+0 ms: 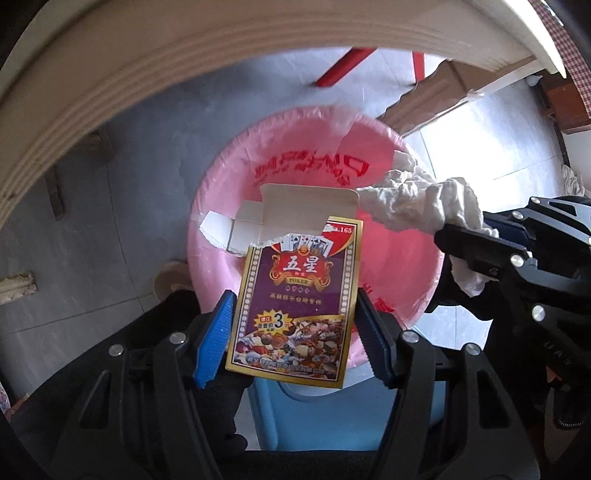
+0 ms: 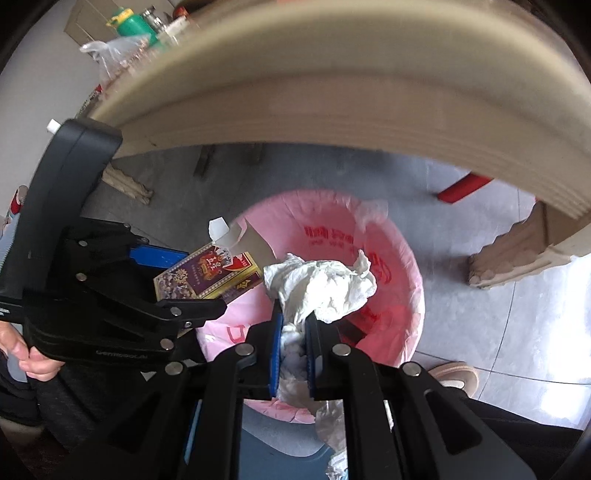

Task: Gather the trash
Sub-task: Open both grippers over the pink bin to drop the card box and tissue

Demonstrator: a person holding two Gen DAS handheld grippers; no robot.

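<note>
My left gripper (image 1: 295,310) is shut on a torn playing-card box (image 1: 295,295), purple and gold with its flap open, held over the bin. The bin (image 1: 221,206) has a pink bag liner with red print and stands on the floor below. My right gripper (image 2: 293,332) is shut on a crumpled white tissue (image 2: 321,284), also held over the bin (image 2: 399,266). In the left wrist view the tissue (image 1: 413,203) and right gripper (image 1: 476,251) show at the right. In the right wrist view the card box (image 2: 210,277) and left gripper (image 2: 177,284) show at the left.
A cream table edge (image 1: 147,62) arches overhead in both views. Grey tile floor (image 1: 110,229) surrounds the bin. A red stool leg (image 1: 343,66) and a cardboard box (image 1: 443,88) stand beyond it. A shoe (image 2: 458,376) is beside the bin. Bottles (image 2: 129,22) sit on the table.
</note>
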